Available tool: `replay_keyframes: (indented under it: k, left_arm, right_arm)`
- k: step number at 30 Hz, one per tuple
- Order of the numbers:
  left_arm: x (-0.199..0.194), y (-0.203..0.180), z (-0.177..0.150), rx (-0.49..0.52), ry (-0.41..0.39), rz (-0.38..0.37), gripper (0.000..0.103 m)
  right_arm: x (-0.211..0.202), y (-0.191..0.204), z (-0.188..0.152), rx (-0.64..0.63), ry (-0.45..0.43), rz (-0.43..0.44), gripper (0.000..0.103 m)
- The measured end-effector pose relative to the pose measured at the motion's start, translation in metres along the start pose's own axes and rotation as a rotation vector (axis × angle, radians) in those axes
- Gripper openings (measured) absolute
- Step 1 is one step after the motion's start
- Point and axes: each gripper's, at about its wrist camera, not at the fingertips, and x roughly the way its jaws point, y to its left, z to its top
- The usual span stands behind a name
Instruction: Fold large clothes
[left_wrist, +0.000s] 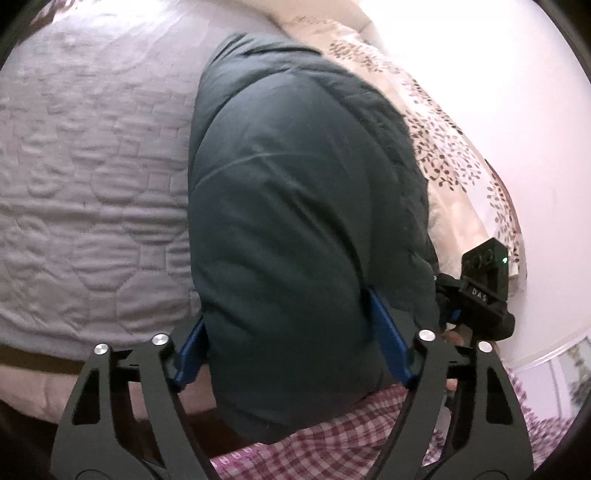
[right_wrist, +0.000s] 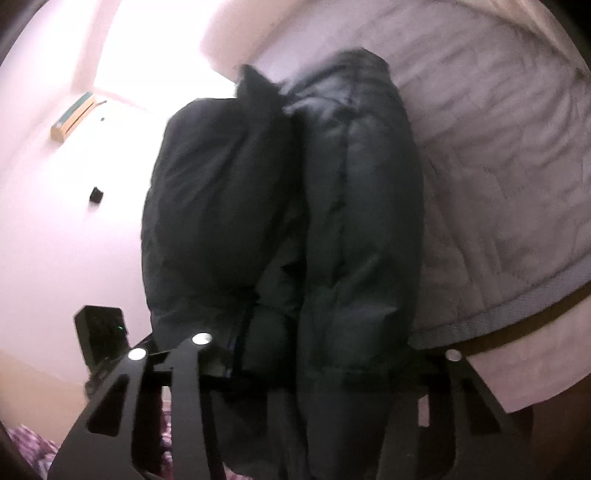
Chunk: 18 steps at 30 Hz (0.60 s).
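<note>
In my left wrist view the dark puffy jacket (left_wrist: 295, 229) fills the middle of the frame, running from the top centre down to the bottom centre. My left gripper (left_wrist: 291, 347) has its blue fingers (left_wrist: 388, 336) set wide apart on either side of the jacket's lower part, with the padded bulk sitting between them; I cannot tell whether they press into it or merely bracket it. The quilted grey bedspread (left_wrist: 92, 177) takes up the left half of the frame under the jacket, and a leaf-print pillow (left_wrist: 443, 147) lies along the upper right. At the right edge I see my right gripper (left_wrist: 480, 295), a black body just beside the jacket's edge. Red-and-white checked cloth (left_wrist: 332, 435) shows at the bottom centre.

In my right wrist view, which is blurred, the jacket (right_wrist: 288, 229) hangs in two thick bundled folds through the centre, with the bedspread (right_wrist: 498, 166) to the right. The right gripper (right_wrist: 295, 373) has its fingers buried under the fabric at the bottom centre, so I cannot tell how its jaws stand. The left gripper's body (right_wrist: 99, 336) sits at the lower left against a pale wall (right_wrist: 55, 240).
</note>
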Motion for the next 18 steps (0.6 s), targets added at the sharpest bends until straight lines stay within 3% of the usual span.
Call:
replay_keyframes:
  k: [6, 13, 18]
  left_arm:
    - [-0.022, 0.017, 0.038, 0.044, -0.093, 0.034, 0.072]
    - [-0.056, 0.073, 0.091, 0.008, -0.191, 0.123, 0.071]
    - [-0.062, 0.112, 0.098, -0.038, -0.202, 0.170, 0.071]
  right_arm:
    - [0.019, 0.049, 0.015, -0.142, -0.047, -0.066, 0.039]
    - [0.093, 0.102, 0.044, -0.220, -0.025, -0.059, 0.039]
    - [0.142, 0.123, 0.054, -0.261, 0.020, -0.069, 0.039]
